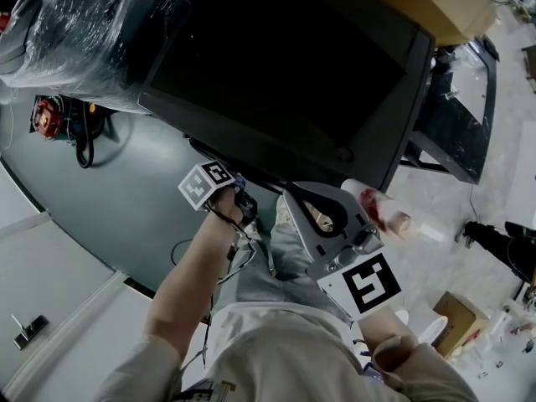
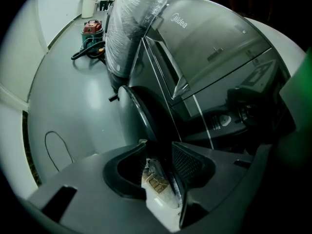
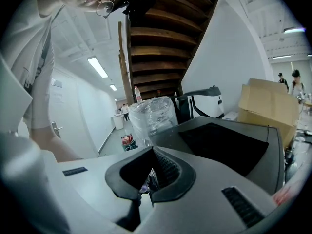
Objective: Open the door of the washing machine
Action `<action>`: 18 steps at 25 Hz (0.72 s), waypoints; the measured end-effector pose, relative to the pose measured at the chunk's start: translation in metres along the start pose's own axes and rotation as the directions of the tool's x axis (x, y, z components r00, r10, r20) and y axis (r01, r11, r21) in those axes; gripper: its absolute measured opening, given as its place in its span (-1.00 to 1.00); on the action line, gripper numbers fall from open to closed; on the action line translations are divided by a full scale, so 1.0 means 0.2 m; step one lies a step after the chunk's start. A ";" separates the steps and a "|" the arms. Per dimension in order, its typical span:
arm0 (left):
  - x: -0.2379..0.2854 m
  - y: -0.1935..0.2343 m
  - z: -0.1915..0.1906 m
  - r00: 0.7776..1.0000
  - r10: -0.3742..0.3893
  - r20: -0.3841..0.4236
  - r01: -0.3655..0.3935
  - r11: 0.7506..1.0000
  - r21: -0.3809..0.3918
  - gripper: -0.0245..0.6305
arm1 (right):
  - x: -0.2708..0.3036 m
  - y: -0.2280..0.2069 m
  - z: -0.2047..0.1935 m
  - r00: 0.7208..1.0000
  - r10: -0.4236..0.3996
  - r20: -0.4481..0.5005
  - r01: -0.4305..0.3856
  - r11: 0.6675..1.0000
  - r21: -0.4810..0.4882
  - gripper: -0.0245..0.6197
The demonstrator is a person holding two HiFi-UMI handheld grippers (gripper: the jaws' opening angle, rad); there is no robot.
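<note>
Two grippers: left gripper (image 2: 158, 150) is hovering jaws apart w/ door (image 2: 134, 111) rim just ahead; right gripper (image 3: 151, 167), closed, is pointing over machine (image 3: 229, 145).

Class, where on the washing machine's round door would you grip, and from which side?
Probably the round door's raised rim, on the edge by the left gripper, jaws straddling it edge-on: the rim stands proud of the washing machine's front.

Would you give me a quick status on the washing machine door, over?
Left gripper jaws apart at the door rim, grip unconfirmed. Right gripper shut, empty, raised near the machine top. Plastic-wrapped bundle beside the machine, off the door.
</note>
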State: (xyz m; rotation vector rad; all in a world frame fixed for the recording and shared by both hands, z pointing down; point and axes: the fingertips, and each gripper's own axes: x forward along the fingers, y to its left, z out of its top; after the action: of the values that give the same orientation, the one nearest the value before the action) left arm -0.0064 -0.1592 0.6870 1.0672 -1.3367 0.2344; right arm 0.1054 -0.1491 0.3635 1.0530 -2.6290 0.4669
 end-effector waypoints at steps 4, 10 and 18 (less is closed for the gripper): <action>0.00 0.00 -0.01 1.000 -0.009 -0.012 0.010 1.000 0.030 -0.38 | 0.00 0.01 -0.01 1.000 0.006 -0.005 -0.006 1.000 0.013 -0.85; 0.03 0.01 -0.02 0.998 -0.053 -0.036 0.054 0.998 0.039 -0.37 | 0.00 0.04 -0.07 0.999 0.016 -0.048 -0.016 1.000 0.001 -0.84; -0.06 0.13 -0.04 0.997 -0.032 -0.075 0.040 0.994 0.099 -0.38 | 0.02 0.10 -0.09 0.998 0.025 -0.055 -0.026 1.000 -0.010 -0.84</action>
State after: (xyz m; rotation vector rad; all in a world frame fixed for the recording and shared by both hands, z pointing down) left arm -0.0218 -0.1356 0.6907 1.1555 -1.2499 0.3138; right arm 0.0908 -0.1314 0.3778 0.9902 -2.5970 0.4797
